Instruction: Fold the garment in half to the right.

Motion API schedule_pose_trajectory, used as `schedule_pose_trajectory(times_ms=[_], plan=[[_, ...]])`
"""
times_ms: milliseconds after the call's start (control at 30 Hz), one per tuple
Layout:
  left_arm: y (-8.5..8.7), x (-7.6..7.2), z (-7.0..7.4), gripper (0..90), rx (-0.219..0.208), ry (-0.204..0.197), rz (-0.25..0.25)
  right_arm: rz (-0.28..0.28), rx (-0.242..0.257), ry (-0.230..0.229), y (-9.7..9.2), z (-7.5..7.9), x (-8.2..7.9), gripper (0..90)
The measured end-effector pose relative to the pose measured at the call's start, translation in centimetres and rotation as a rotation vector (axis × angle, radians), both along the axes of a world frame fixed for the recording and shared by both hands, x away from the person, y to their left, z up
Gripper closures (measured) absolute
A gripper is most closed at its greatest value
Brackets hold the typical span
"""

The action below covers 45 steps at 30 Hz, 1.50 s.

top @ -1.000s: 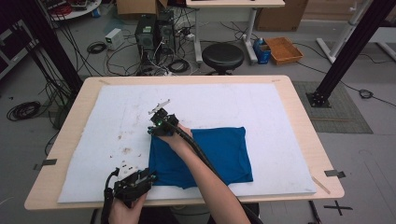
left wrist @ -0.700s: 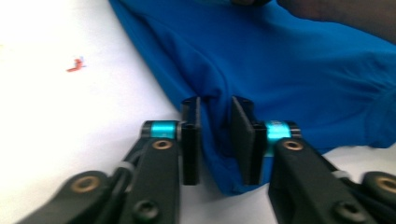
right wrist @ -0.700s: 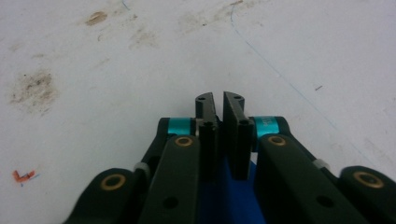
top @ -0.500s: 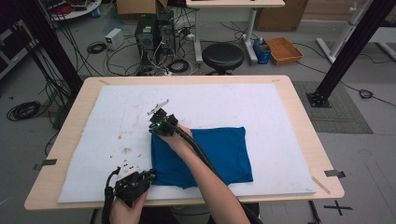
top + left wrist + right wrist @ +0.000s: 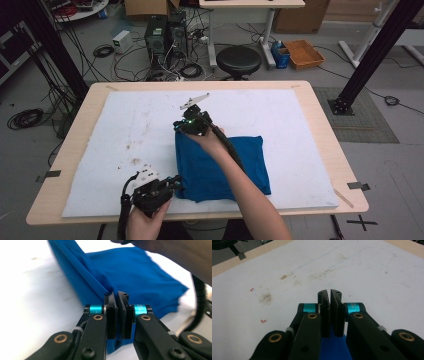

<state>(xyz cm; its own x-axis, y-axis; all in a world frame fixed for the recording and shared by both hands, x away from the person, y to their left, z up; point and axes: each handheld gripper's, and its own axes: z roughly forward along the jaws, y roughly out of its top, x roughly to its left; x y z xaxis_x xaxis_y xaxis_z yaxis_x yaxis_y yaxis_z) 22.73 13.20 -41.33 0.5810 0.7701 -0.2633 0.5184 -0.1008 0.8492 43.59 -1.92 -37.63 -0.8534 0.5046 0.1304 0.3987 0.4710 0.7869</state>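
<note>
Claws (image 5: 117, 293) (image 5: 330, 293) pinch plain, unlabelled blue cloth (image 5: 235, 165).

A light wooden table (image 5: 320, 125) carries a white mat (image 5: 280, 120) over most of its top — stained with brown and red specks toward the left. A folded blue cloth (image 5: 250, 165) lies on the mat's near middle.

Matt blue cloth (image 5: 220, 162) lies on a stained white paper-like sheet (image 5: 125, 135) over a smooth wooden table (image 5: 325, 130).
</note>
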Motion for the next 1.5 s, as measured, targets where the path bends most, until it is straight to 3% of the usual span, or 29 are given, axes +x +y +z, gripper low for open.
schedule_pose_trajectory(times_ms=[167,400,833,1133,1500], plan=[[-2.9,0.6,1.1,85.9,0.016,-0.031,-0.071,-0.011,0.027,0.003,-3.7,1.1,0.1,87.1],[-6.5,1.6,1.0,85.9,0.011,-0.018,-0.138,-0.035,0.043,0.007,-8.6,1.8,0.2,87.1],[-12.8,2.8,0.4,85.9,0.025,0.005,-0.234,-0.075,0.054,0.023,-16.0,0.7,0.2,87.2],[-16.1,3.1,-0.4,85.9,0.013,0.022,-0.276,-0.114,0.034,0.044,-20.1,-0.3,-0.1,87.2],[-18.5,3.5,-1.3,85.9,0.029,0.037,-0.293,-0.142,-0.013,0.030,-22.5,-1.3,-0.3,87.2]])
